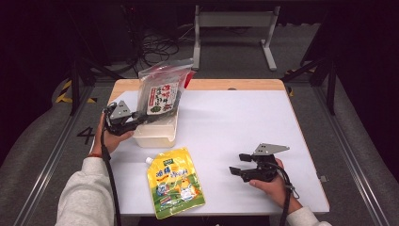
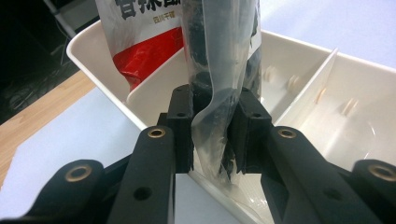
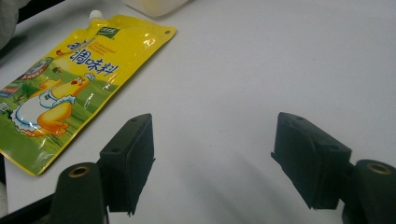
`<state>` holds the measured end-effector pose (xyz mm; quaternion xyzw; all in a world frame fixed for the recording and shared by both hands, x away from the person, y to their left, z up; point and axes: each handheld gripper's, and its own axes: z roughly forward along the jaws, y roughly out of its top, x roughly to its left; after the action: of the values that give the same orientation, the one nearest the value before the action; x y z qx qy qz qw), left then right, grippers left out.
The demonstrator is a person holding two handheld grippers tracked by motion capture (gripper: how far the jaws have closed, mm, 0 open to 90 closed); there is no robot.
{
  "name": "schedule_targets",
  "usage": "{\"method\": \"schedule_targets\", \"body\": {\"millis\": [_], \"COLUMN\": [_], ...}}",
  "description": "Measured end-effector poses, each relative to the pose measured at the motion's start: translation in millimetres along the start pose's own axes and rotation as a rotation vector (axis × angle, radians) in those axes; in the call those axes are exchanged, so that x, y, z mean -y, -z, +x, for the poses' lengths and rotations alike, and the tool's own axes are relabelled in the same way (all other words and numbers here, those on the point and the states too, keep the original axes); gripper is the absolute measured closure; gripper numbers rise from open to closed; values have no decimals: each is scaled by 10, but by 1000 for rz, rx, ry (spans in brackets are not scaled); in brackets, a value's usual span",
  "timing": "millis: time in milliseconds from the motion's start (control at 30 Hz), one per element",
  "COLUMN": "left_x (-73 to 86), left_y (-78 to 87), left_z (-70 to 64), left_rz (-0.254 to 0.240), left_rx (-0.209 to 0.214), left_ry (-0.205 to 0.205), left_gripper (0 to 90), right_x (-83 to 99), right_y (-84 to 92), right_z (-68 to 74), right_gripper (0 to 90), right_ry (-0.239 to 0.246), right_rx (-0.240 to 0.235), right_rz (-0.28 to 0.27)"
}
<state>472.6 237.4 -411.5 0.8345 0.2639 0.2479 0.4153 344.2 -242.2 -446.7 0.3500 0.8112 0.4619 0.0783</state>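
The left tool [image 1: 141,116] is clamped on the lower edge of a clear bag [image 1: 162,92] of dark dried goods, its two pads pinching the crumpled plastic tight in the left gripper view, where the bag [image 2: 219,70] rises upright from between the jaws. The bag stands in the white bin [image 1: 157,134], leaning on the bin's far end, its red-and-white label facing the camera; the bin [image 2: 336,93] is split by thin dividers into compartments, and the bag sits in the end one nearest the tool. Judged from this, the bag is as good as stowed, and what remains is to let go of it and then deal with the yellow pouch [image 1: 175,182], which lies flat just in front of the bin, untouched, spout toward it. The right tool [image 1: 239,165] rests well to the right of the bin, jaws standing wide apart with nothing between them; in the right gripper view they frame bare surface, the pouch [image 3: 70,88] off to one side. The tabletop [image 1: 226,127] is white with a wooden strip along its far edge behind the bin. Beyond it lie grey floor, a tangle of cables [image 1: 157,49], a pale metal stand [image 1: 233,28] and dark frames in a dim room.
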Motion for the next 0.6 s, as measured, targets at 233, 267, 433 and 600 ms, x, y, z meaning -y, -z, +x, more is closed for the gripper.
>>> {"method": "schedule_targets", "body": {"millis": [233,267,433,600], "left_x": [38,41,46,25], "left_y": [58,78,146,246], "left_z": [-3,-1,-4,-29], "left_rz": [-67,-77,-82,-139], "left_rx": [11,-3,-22,-39], "left_ry": [78,94,120,147], "left_gripper": [628,606,523,410], "right_x": [-15,-15,-22,-41], "right_y": [15,20,61,70], "right_z": [-7,-8,-8,16], "right_gripper": [288,288,304,313], "right_ry": [7,6,21,58], "right_rx": [4,6,35,71], "right_rz": [-5,-7,-35,-35]}}
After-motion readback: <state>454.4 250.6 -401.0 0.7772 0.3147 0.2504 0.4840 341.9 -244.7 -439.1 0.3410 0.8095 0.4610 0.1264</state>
